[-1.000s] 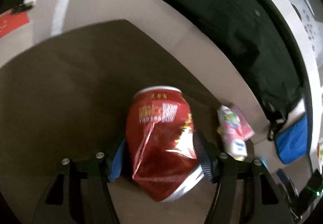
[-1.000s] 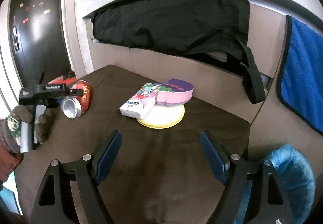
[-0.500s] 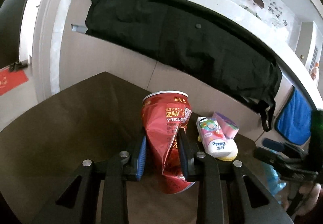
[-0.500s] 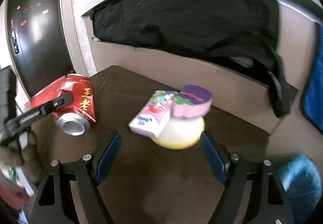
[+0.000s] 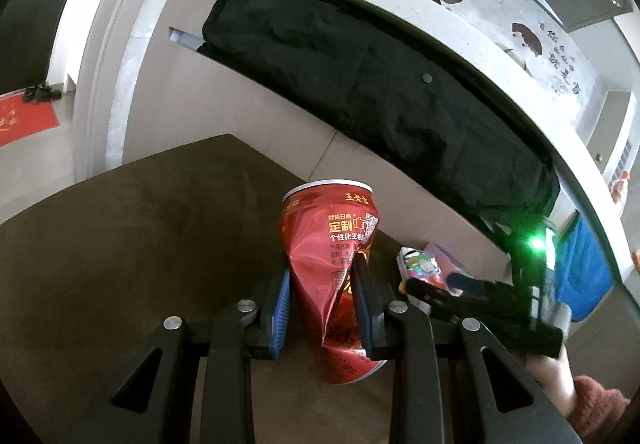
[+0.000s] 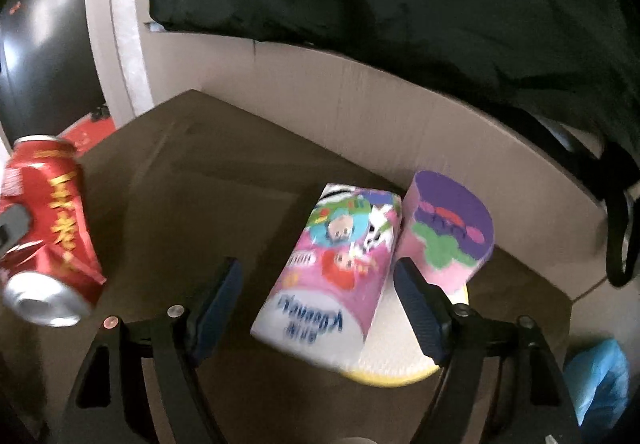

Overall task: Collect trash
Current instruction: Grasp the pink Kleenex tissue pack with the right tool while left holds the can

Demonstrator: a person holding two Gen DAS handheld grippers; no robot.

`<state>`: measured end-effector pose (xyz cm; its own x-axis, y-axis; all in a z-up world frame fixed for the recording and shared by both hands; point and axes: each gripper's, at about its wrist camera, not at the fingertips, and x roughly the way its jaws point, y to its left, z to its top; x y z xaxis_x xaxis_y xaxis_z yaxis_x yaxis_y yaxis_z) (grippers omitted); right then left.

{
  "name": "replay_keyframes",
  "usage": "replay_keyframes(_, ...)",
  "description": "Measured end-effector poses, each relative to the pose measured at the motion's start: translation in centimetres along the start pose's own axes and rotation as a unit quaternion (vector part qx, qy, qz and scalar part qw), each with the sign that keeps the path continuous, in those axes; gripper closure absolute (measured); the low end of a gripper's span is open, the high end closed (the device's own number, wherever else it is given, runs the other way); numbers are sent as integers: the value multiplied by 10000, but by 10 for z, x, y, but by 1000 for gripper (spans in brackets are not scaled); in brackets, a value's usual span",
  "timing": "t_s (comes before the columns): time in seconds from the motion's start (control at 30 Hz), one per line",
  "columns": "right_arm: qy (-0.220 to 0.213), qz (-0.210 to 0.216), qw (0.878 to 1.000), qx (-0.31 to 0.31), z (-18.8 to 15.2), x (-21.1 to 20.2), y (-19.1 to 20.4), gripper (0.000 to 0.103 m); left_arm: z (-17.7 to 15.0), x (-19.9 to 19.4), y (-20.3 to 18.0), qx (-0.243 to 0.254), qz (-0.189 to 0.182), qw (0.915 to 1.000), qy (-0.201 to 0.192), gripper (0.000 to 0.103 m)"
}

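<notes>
A crushed red drink can (image 5: 328,264) is pinched upright between the pads of my left gripper (image 5: 322,304), held above the brown table (image 5: 120,244). The right wrist view shows the same can (image 6: 48,228) at far left. My right gripper (image 6: 316,300) straddles a pink cartoon-printed carton (image 6: 336,268); its jaws are closing, and the pads stand apart from the carton's sides. The carton leans on a yellow plate (image 6: 400,356) beside a purple and pink paper cup (image 6: 448,228). In the left wrist view the right gripper (image 5: 440,292) partly hides the carton (image 5: 418,264).
A black garment (image 5: 360,76) hangs over the counter edge behind the table. A blue cloth (image 5: 584,272) hangs at the right. A blue plastic bag (image 6: 596,376) sits low beyond the table's right corner. A person's sleeve (image 5: 596,408) shows at lower right.
My left gripper has squeezed tighter on the can and raised it upright off the table. My right gripper has moved forward and down until the carton lies between its fingers.
</notes>
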<state>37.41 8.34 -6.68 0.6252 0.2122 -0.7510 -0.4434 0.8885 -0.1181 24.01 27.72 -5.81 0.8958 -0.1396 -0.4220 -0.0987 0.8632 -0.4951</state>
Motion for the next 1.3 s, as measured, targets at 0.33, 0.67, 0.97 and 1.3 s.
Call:
replay_keyframes(0.33, 70, -274, 9965, -792, -3, 14, 29, 43, -1, -5, 5, -116, 83, 9998, -133, 74)
replay_keyframes(0.67, 318, 852, 9956, -224, -42, -37, -11, 56, -1, -4, 5, -141, 93, 9998, -85, 74)
replay_keyframes(0.97, 146, 864, 9957, -301, -103, -93, -23, 47, -3, -17, -10, 12, -110, 9999, 82, 74)
replay_keyframes(1.3, 109, 723, 9973, -25, -109, -75, -23, 34, -14, -49, -47, 374, -175, 9991, 79, 74)
